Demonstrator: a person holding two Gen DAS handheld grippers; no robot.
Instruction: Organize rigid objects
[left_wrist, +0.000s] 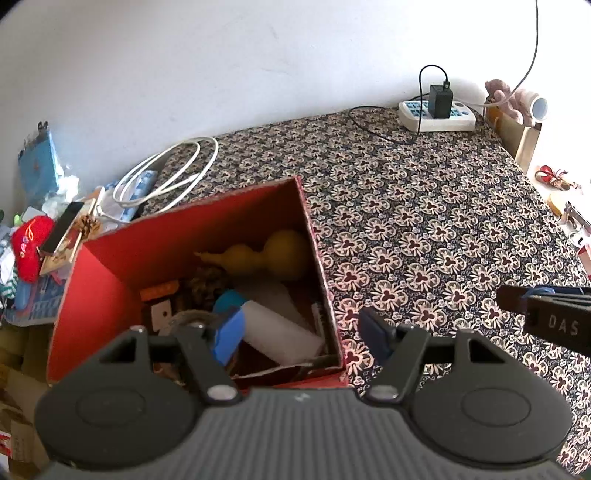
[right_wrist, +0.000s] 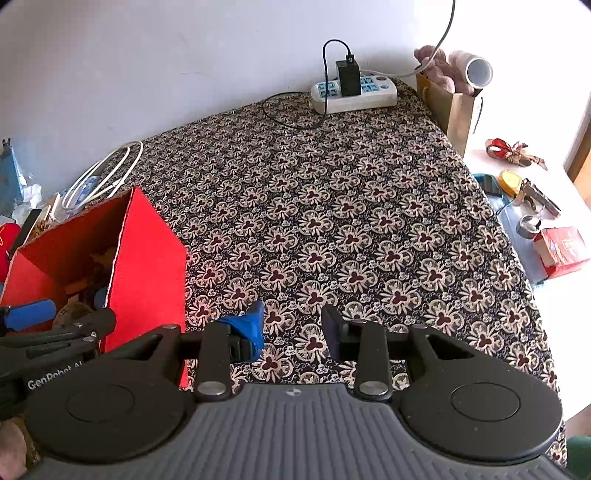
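Note:
A red cardboard box (left_wrist: 99, 273) stands on the patterned cloth; it also shows in the right wrist view (right_wrist: 147, 266). Inside it lie a yellow gourd (left_wrist: 266, 254), a white cylinder (left_wrist: 280, 332), a pine cone (left_wrist: 207, 284) and other small items. My left gripper (left_wrist: 301, 332) is open and empty, its left finger over the box's inside and its right finger outside the box's right wall. My right gripper (right_wrist: 291, 325) is open and empty above the cloth, just right of the box. Its tip shows at the right edge of the left wrist view (left_wrist: 546, 314).
A white power strip (right_wrist: 354, 94) with a black charger sits at the back by the wall. A coiled white cable (left_wrist: 166, 173) lies behind the box. Clutter sits left of the box (left_wrist: 33, 243). A small red box (right_wrist: 561, 249) and tools lie on the white surface at right.

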